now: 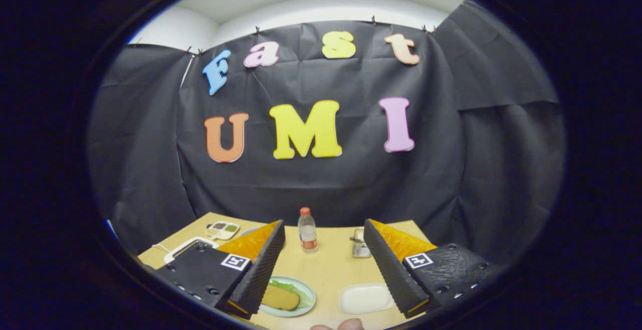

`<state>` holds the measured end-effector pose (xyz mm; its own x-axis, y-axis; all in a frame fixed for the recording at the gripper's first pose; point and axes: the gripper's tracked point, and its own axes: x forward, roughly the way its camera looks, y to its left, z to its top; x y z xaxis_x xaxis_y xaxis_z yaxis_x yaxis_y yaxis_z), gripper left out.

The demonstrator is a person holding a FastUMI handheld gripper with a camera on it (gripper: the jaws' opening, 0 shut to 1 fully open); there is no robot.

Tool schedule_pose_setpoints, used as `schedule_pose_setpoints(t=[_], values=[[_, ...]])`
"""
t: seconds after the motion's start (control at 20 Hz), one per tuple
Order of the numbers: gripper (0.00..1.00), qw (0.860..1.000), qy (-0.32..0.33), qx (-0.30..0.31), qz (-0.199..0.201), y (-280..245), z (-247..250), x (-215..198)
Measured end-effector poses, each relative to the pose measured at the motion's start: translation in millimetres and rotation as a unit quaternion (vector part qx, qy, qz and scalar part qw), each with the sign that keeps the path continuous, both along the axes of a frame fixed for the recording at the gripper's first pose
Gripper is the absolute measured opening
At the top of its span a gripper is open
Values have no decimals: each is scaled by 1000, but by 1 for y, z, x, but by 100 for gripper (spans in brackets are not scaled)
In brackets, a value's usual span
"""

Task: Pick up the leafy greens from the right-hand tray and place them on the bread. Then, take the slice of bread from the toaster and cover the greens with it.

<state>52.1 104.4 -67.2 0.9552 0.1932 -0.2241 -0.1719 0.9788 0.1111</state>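
Observation:
My gripper (323,225) is open and held above the wooden table (331,265), with nothing between its fingers. Below, close to the left finger, a pale green plate (310,302) holds leafy greens (293,287) with a tan slice of bread (279,298) lying on top of them. By the right finger lies a white right-hand tray (366,298), with nothing showing in it. Farther back, just inside the right finger, stands a small silvery object (360,243) that looks like the toaster; I cannot tell what is in it.
A clear bottle with a red cap and label (307,230) stands mid-table beyond the plate. Behind the left finger are a white compartment dish (222,229) and a white-edged flat device (186,248). A person's fingertips (346,324) show at the near table edge.

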Motion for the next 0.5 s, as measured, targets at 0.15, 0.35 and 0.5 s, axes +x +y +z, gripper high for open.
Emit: schedule_pose_setpoints(t=[0.15,0.35,0.5], values=[[96,1000,-23,10,-11,-18,38,-21],[96,999,-41,9,-31,-47,65,-41],[96,998,-45,25,-35,-56,80,-61]])
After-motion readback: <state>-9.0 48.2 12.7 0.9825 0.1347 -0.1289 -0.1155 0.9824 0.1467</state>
